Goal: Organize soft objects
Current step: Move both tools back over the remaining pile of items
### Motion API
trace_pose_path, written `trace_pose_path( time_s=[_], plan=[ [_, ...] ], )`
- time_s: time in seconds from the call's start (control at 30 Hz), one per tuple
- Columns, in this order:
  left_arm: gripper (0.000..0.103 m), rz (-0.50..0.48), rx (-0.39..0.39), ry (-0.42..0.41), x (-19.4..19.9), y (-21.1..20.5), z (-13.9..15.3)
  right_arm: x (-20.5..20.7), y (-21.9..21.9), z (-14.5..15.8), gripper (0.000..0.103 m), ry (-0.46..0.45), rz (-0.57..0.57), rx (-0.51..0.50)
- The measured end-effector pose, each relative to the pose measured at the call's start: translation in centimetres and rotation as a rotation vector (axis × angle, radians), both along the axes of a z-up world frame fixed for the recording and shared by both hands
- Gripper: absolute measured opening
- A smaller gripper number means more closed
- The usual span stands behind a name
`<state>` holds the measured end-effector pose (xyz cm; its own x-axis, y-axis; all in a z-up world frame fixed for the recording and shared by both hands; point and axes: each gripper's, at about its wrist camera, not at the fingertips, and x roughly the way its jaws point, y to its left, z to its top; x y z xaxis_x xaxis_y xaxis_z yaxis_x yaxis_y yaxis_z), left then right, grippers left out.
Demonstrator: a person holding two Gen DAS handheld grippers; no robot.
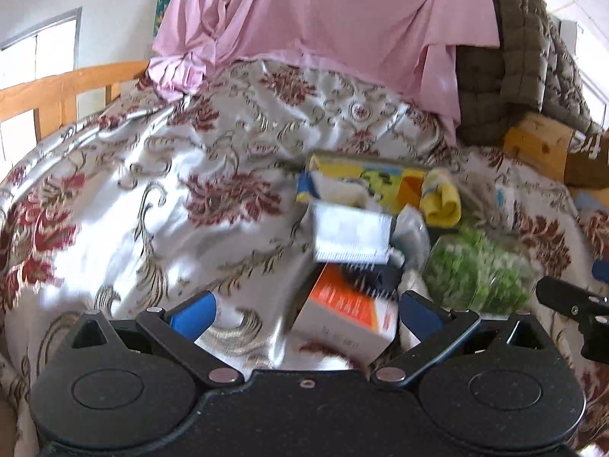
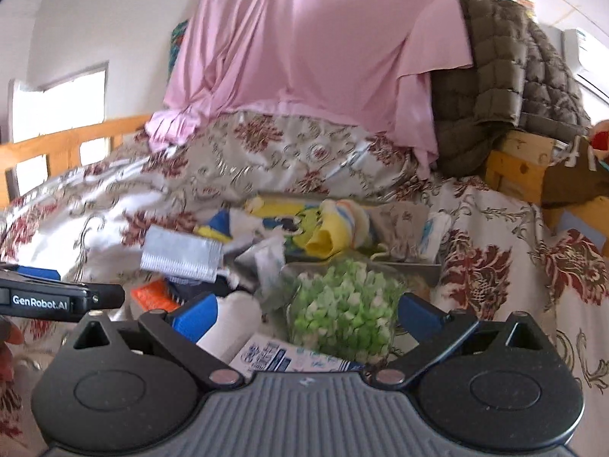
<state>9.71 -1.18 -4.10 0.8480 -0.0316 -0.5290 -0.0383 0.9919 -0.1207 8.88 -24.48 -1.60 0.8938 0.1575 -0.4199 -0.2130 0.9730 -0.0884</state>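
A heap of small items lies on the floral bedspread [image 1: 171, 175]. In the left wrist view my left gripper [image 1: 308, 310] is open, its blue fingers on either side of an orange-and-white box [image 1: 342, 320]. Beyond the box lie a silver-white pack [image 1: 350, 234], a rolled yellow cloth [image 1: 441, 200] and a bag of green pieces [image 1: 475, 270]. My right gripper [image 2: 306, 316] is open too, just before the green bag [image 2: 342, 304], with a white bottle [image 2: 232, 320] and a blue-and-white tissue pack [image 2: 281, 356] between its fingers. The yellow cloth [image 2: 327, 240] sits behind. Nothing is gripped.
A pink sheet [image 1: 323, 19] and an olive quilted jacket [image 2: 495, 87] are draped at the back. A wooden bed rail [image 1: 57, 87] runs on the left, and wooden boxes [image 2: 521, 167] stand at the right. Each gripper shows at the edge of the other's view.
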Motion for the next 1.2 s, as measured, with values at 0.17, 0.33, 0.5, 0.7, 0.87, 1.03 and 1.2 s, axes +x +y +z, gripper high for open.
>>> trace_pose_path(
  time_s=[0.17, 0.33, 0.5, 0.7, 0.87, 1.03, 1.2],
  plan=[
    [0.102, -0.002, 0.047, 0.036, 0.1, 0.1, -1.3, 0.8, 1.3, -1.3, 0.103, 0.077, 0.041, -0.054],
    [0.102, 0.003, 0.049, 0.045, 0.4, 0.3, -1.4, 1.1, 2.1, -2.1, 0.103, 0.114, 0.077, -0.092],
    [0.102, 0.013, 0.056, 0.049, 0.8, 0.4, -1.5, 1.3, 2.4, -2.4, 0.103, 0.140, 0.089, -0.110],
    [0.102, 0.022, 0.056, 0.054, 1.0, 0.6, -1.4, 1.6, 2.6, -2.7, 0.103, 0.155, 0.098, -0.124],
    [0.102, 0.027, 0.052, 0.054, 1.3, 0.8, -1.3, 1.7, 3.1, -3.0, 0.103, 0.172, 0.121, -0.144],
    [0.102, 0.033, 0.050, 0.052, 1.7, 0.9, -1.1, 1.9, 3.3, -3.1, 0.103, 0.180, 0.130, -0.145],
    [0.102, 0.033, 0.037, 0.047, 1.9, 1.0, -0.9, 2.1, 3.1, -3.2, 0.103, 0.188, 0.125, -0.139]
  ],
)
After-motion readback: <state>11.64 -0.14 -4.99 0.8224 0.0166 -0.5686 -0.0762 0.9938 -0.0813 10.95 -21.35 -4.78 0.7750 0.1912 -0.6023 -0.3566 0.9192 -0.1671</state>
